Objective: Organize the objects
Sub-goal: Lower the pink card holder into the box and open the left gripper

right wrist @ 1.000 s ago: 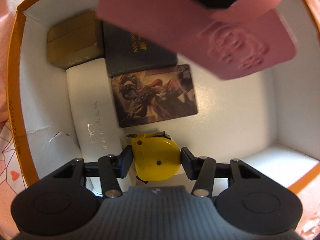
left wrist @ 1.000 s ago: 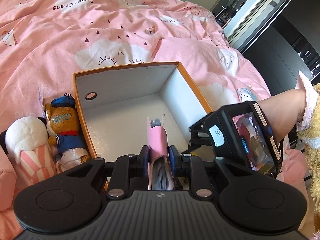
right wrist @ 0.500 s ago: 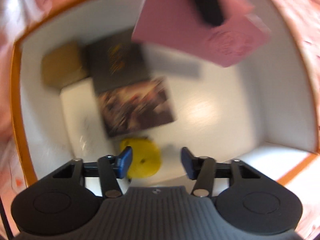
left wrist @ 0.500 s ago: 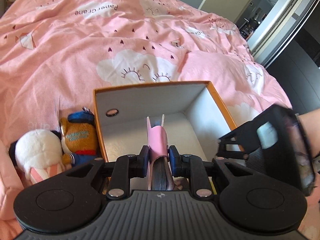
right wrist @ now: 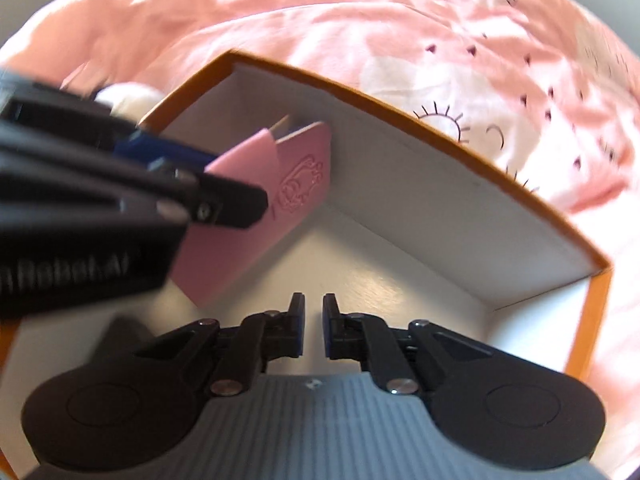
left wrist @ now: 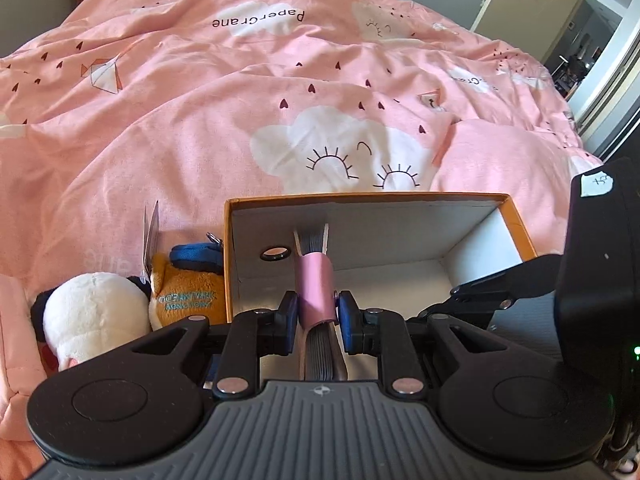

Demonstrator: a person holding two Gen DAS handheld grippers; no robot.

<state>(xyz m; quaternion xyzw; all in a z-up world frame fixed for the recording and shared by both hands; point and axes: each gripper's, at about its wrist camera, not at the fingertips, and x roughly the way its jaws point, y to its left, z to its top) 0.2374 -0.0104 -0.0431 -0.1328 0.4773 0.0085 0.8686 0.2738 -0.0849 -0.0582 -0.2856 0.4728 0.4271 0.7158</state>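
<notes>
Pink cloud-printed bedding (left wrist: 200, 120) was spread under an orange-rimmed white cardboard box (left wrist: 400, 232). If dropped crookedly, the pink-covered notebook (left wrist: 316, 288) could be caught on the box wall. It was pinched edge-on by the left gripper (left wrist: 317, 312) above the box; the right gripper (right wrist: 313, 320) was pressed nearly together, empty

- My left gripper (left wrist: 318, 316) hides the lower part of the pink notebook (left wrist: 316, 288) and the near floor of the box (left wrist: 516, 220).
- The white plush (left wrist: 94, 312) is half behind my left frame; the orange plush (left wrist: 184, 300) is partly behind the box wall.
- The right view is smeared: the bedspread (right wrist: 360, 20) print is unreadable.
- The box's near corner runs behind my right gripper (right wrist: 314, 328).
</notes>
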